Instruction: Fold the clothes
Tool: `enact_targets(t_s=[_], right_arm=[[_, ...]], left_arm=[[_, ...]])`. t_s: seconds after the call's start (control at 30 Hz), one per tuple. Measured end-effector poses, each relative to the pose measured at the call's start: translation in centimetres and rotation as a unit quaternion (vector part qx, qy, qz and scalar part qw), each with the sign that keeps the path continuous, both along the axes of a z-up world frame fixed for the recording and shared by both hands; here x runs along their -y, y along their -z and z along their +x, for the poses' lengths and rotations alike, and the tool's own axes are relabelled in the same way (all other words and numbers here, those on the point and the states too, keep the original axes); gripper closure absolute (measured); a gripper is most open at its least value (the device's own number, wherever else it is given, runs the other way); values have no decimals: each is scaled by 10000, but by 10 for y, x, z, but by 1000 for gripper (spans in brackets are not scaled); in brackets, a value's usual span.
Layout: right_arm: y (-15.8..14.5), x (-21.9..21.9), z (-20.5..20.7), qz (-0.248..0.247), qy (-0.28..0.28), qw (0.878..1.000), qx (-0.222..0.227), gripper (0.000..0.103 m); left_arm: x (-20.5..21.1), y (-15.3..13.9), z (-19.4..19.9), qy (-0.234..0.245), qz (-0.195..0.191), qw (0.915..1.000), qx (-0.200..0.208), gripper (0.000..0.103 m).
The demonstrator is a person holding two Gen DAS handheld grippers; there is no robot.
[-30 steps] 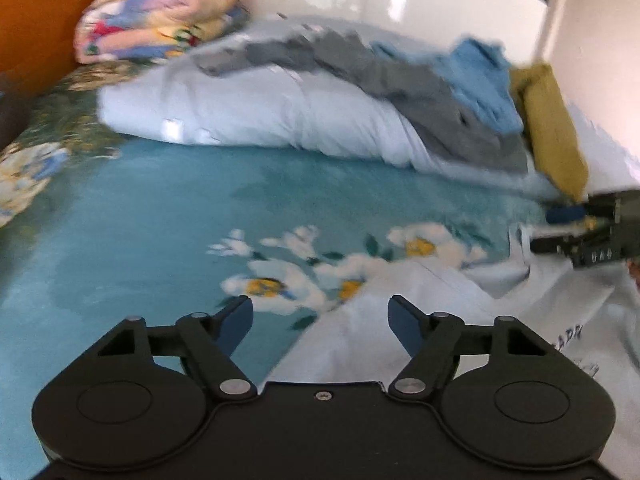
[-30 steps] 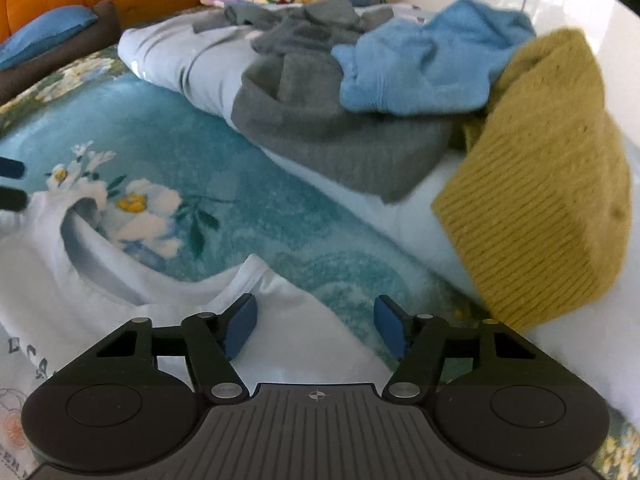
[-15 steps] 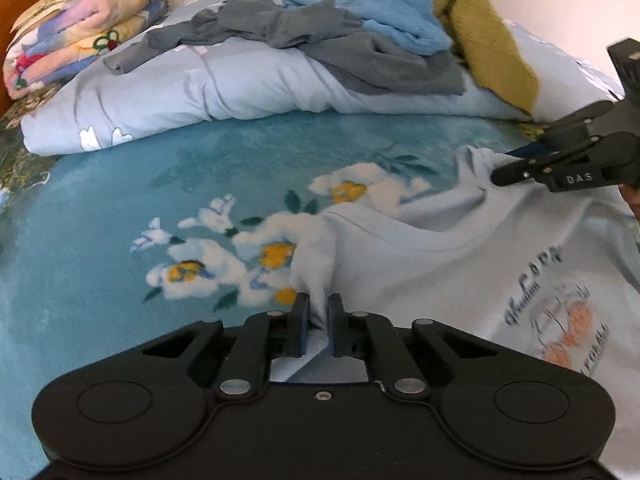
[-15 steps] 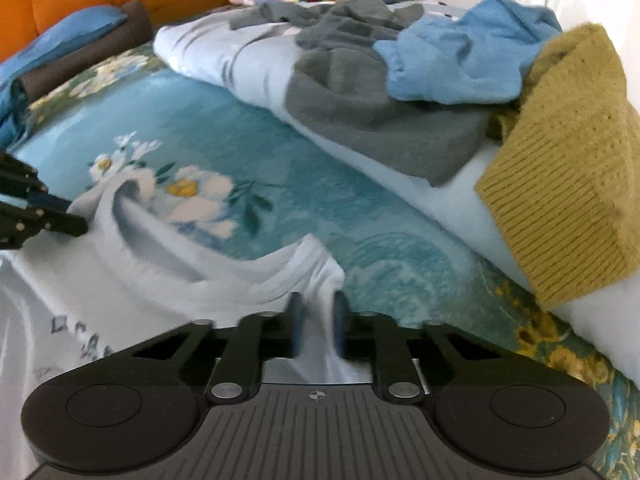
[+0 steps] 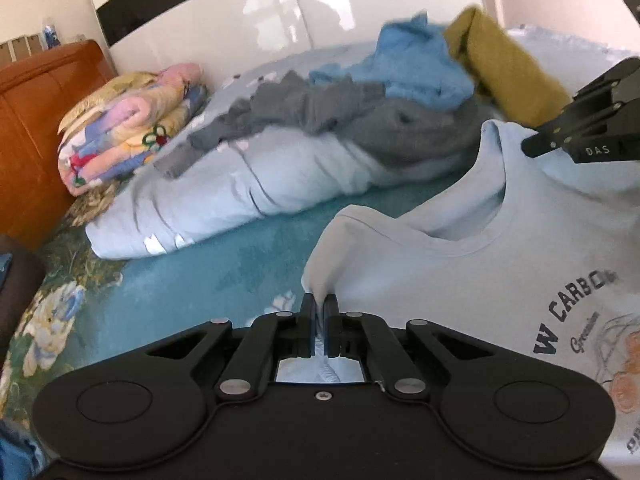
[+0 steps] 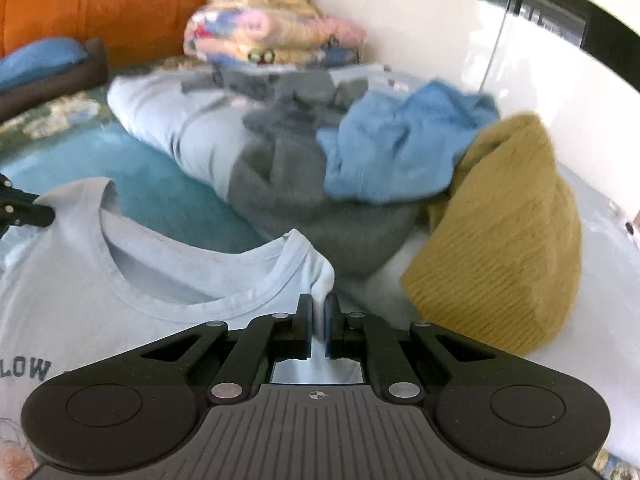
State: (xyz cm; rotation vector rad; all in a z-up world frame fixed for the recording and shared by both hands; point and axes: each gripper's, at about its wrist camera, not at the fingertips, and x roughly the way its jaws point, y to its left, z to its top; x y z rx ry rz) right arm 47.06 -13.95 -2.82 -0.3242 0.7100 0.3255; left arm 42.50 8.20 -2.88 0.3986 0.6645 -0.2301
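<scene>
A pale blue T-shirt with dark lettering and an orange print hangs stretched between both grippers, lifted off the teal floral bedspread. My left gripper is shut on the shirt's left shoulder, with cloth pinched between its pads. My right gripper is shut on the other shoulder beside the neckline of the T-shirt. The right gripper also shows at the right edge of the left wrist view, and the left gripper at the left edge of the right wrist view.
Behind the shirt lies a rolled pale blue duvet with a grey garment, a blue sweater and a mustard knit piled on it. A folded floral blanket sits by the orange headboard. A white glossy wall is behind.
Both grippers went from open to shut on the shirt's shoulders. They then raised the shirt off the bedspread, so its neckline now hangs stretched between them.
</scene>
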Motion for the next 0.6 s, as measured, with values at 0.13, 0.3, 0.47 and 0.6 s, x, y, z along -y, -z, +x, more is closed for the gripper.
enact_targets(t_s=[0.13, 0.3, 0.47, 0.6], right_arm=[[18, -1, 8, -15, 108, 9996, -264, 99], [32, -2, 10, -50, 144, 9991, -401, 98], [32, -3, 9, -108, 142, 9988, -453, 98], [19, 0, 4, -15, 172, 9989, -431, 81]], left_arm=[[3, 18, 7, -113, 30, 9997, -214, 101], [-1, 29, 10, -181, -42, 9990, -395, 100], [-7, 22, 5, -277, -337, 9981, -436, 95], [-12, 0, -10, -302, -460, 9979, -351, 77]])
